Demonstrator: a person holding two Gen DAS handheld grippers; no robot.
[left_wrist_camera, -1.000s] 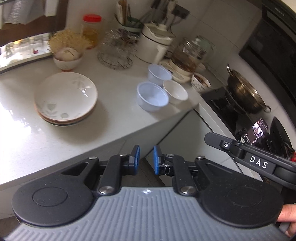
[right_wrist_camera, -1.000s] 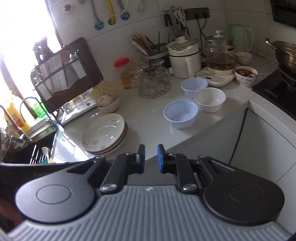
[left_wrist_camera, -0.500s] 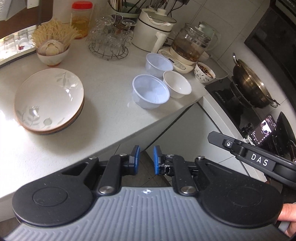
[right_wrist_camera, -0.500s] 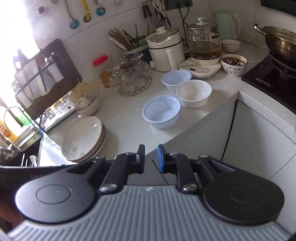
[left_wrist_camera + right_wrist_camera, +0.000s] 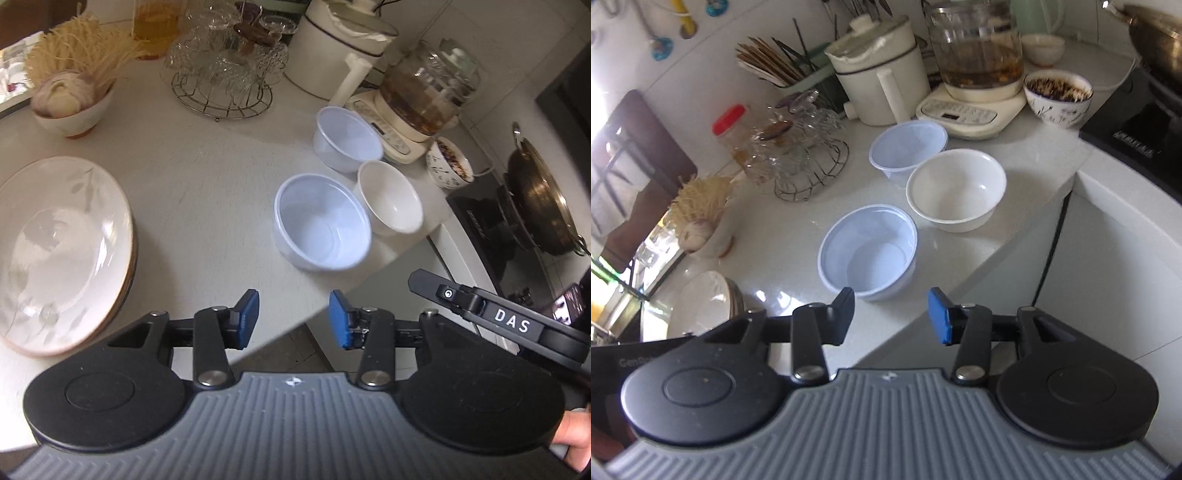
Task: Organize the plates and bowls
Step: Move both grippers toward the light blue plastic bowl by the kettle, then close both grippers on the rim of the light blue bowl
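Note:
Three bowls stand near the counter corner: a near pale blue plastic bowl (image 5: 322, 224) (image 5: 868, 253), a white bowl (image 5: 389, 202) (image 5: 955, 189) and a far pale blue bowl (image 5: 347, 137) (image 5: 908, 146). A stack of leaf-patterned plates (image 5: 61, 254) (image 5: 705, 306) sits at the left. My left gripper (image 5: 293, 317) is open and empty, just short of the near blue bowl. My right gripper (image 5: 892, 317) is open and empty, also just in front of that bowl. The right gripper's body shows in the left wrist view (image 5: 509, 325).
A bowl of garlic and dry noodles (image 5: 70, 99), a wire rack of glass cups (image 5: 225, 74), a white pot (image 5: 879, 85), a glass kettle on its base (image 5: 975, 74), a patterned bowl (image 5: 1058, 96) and a wok (image 5: 543, 206) on the stove line the counter's back and right.
Both grippers have opened from nearly shut. Both have moved forward towards the counter, so the bowls look closer and larger.

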